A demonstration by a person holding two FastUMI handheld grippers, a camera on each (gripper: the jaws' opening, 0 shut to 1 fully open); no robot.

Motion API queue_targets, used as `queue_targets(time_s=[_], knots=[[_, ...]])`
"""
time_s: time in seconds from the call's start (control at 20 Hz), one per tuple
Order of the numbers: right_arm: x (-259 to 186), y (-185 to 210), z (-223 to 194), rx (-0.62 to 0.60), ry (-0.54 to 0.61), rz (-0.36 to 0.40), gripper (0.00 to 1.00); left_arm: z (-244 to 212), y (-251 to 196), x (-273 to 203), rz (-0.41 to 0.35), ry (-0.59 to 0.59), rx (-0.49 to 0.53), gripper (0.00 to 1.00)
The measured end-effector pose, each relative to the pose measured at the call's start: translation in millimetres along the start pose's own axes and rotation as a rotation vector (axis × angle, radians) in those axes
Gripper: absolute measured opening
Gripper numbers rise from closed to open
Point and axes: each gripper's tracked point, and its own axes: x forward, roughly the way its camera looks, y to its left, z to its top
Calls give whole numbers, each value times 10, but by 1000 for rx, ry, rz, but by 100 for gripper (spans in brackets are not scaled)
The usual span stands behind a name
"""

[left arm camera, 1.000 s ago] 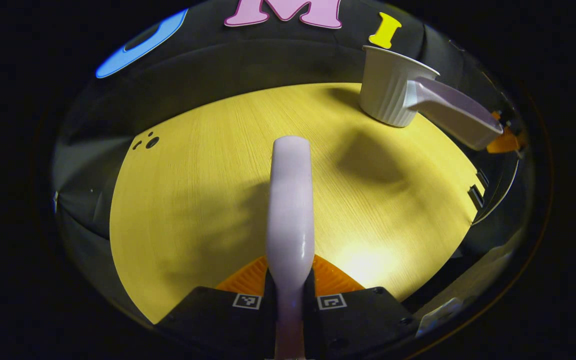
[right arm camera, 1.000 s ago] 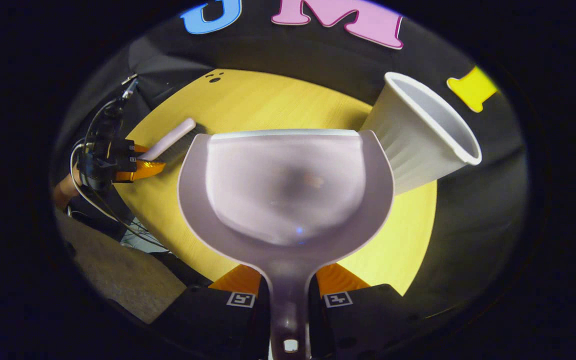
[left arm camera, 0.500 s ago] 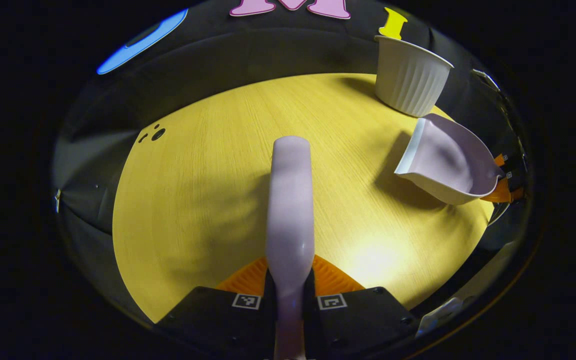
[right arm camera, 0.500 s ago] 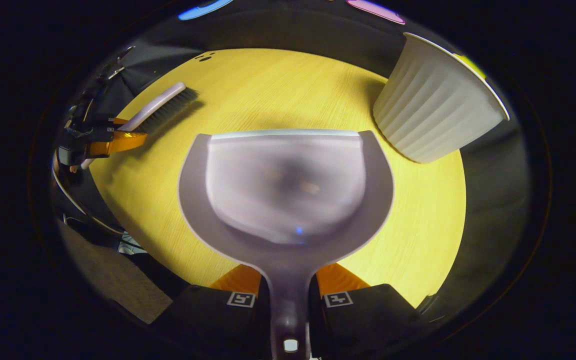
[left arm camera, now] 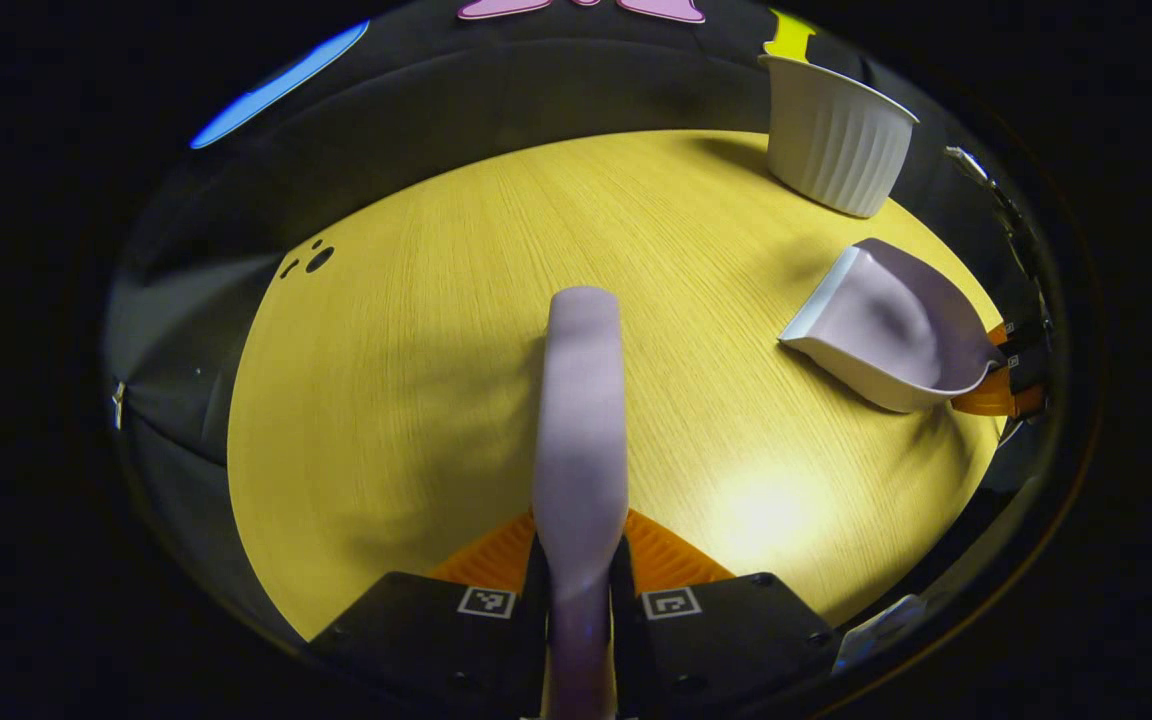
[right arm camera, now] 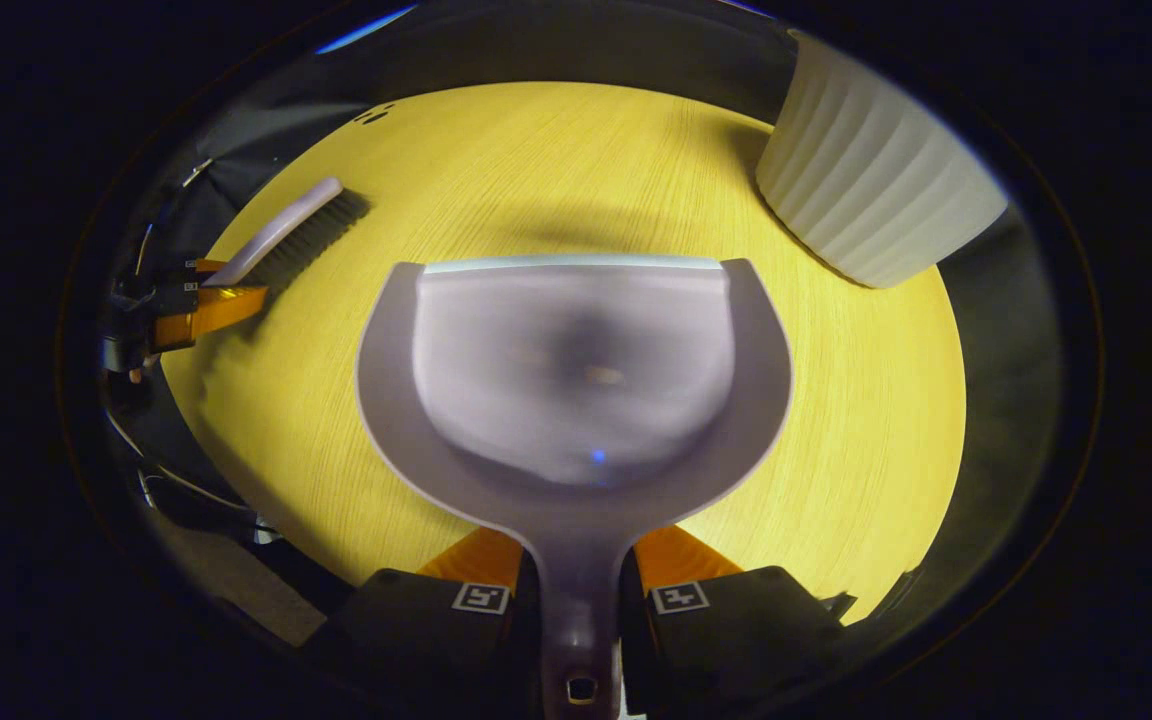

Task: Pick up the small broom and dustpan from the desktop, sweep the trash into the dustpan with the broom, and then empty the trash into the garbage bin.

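Note:
My left gripper is shut on the handle of the small lilac broom, which points away over the yellow round table. In the right gripper view the broom shows dark bristles facing down near the table, held by the left gripper. My right gripper is shut on the handle of the lilac dustpan, held low over the table with its pan looking bare. In the left gripper view the dustpan sits at the right, held by the right gripper. The white ribbed garbage bin stands at the far right of the table; the bin is beyond the dustpan's right corner.
A few small dark holes mark the table's far left part. The table edge curves close behind both grippers, with dark cloth walls around and cables hanging at the left in the right gripper view.
The dustpan has come away from the bin's rim and dropped low over the table, levelling out. The broom has stayed over the table, shifting slightly forward and down.

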Motion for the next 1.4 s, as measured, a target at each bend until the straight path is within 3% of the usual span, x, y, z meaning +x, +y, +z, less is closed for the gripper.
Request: queue_targets(time_s=[0.25, 0.3, 0.35, 0.65, 0.9, 1.2, 1.4], knots=[[-15, 102, -40, 18, 27, 42, 37, 23, 45, -75, 19, -16, 34, 36], [-24, 105, -30, 14, 23, 43, 47, 24, 42, -92, 23, -21, 41, 37], [-61, 101, -14, 13, 14, 41, 47, 16, 48, -126, 26, -25, 44, 37], [-674, 73, 158, 67, -127, 40, 47, 58, 131, -557, 55, -114, 21, 36], [-1332, 197, 557, 121, -363, 56, 47, 492, 180, -1157, 59, -320, -38, 36], [-2219, 211, 1264, 79, -721, -25, 47, 1319, 69, -2006, 5, -656, -111, 36], [-2703, 223, 1520, 43, -927, -82, 46, 1652, 107, -2447, 29, -835, -86, 36]])
